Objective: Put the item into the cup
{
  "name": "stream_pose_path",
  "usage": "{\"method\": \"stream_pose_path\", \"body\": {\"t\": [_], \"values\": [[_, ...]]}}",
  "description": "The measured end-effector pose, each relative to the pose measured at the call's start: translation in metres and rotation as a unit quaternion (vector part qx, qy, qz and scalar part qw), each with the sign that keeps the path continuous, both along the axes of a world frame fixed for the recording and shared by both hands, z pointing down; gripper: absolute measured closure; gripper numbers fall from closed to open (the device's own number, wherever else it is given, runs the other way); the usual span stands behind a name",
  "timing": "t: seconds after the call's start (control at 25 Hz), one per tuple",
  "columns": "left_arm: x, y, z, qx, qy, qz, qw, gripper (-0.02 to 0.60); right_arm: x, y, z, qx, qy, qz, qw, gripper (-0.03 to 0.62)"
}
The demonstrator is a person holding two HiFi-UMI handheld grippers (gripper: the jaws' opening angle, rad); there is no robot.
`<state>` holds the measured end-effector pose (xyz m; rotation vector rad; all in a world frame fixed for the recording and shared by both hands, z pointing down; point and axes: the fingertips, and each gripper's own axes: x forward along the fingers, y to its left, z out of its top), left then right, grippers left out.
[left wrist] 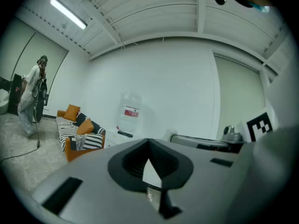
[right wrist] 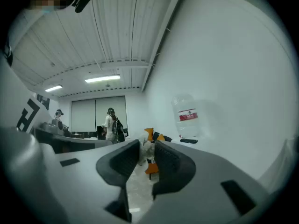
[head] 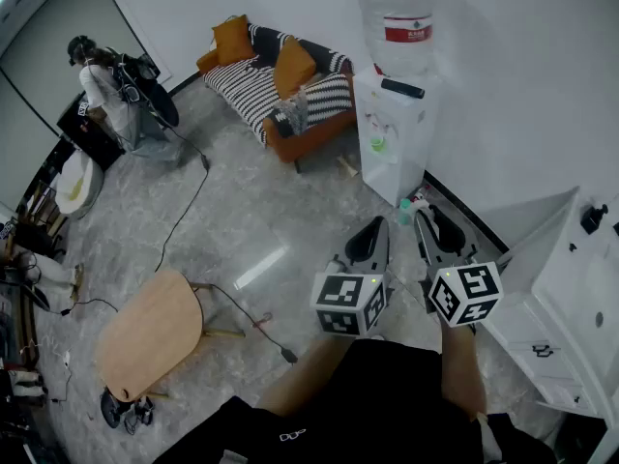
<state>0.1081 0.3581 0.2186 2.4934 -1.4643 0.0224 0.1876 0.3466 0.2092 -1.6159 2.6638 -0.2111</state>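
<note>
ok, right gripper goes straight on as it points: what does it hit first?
Probably the orange sofa, framed between the right gripper's open jaws; nothing nearer shows. The water dispenser sits right of that line. Depth is unclear.

In the head view, the water bottle (head: 397, 13) is cut off by the top edge and the white cabinet (head: 580, 288) by the right edge. The left gripper (head: 379, 224) and right gripper (head: 424, 217) hide the 2 hands holding them. A green thing (head: 377, 145) on the water dispenser (head: 392, 133) is too small to name. The clutter (head: 24, 249) on the floor runs off the left edge.
</note>
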Motion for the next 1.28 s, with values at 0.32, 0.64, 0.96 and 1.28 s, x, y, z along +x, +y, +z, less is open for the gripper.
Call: {"method": "stream_pose_path", "body": {"t": [0.32, 0.64, 0.96, 1.28], "values": [[0.003, -0.006, 0.000, 0.002, 0.004, 0.000, 1.0000, 0.569, 0.007, -0.003, 0.001, 0.000, -0.005, 0.002, 1.000, 0.488], [0.004, -0.007, 0.006, -0.006, 0.006, -0.001, 1.0000, 0.569, 0.009, -0.004, 0.004, -0.005, -0.007, 0.001, 1.000, 0.488], [0.002, -0.007, 0.010, -0.022, 0.018, -0.007, 0.9996, 0.569, 0.008, -0.007, 0.009, -0.012, -0.014, -0.005, 1.000, 0.488], [-0.006, -0.009, 0.016, -0.030, 0.015, -0.018, 0.9993, 0.569, 0.002, -0.011, 0.017, -0.019, -0.022, -0.015, 0.999, 0.488]]}}
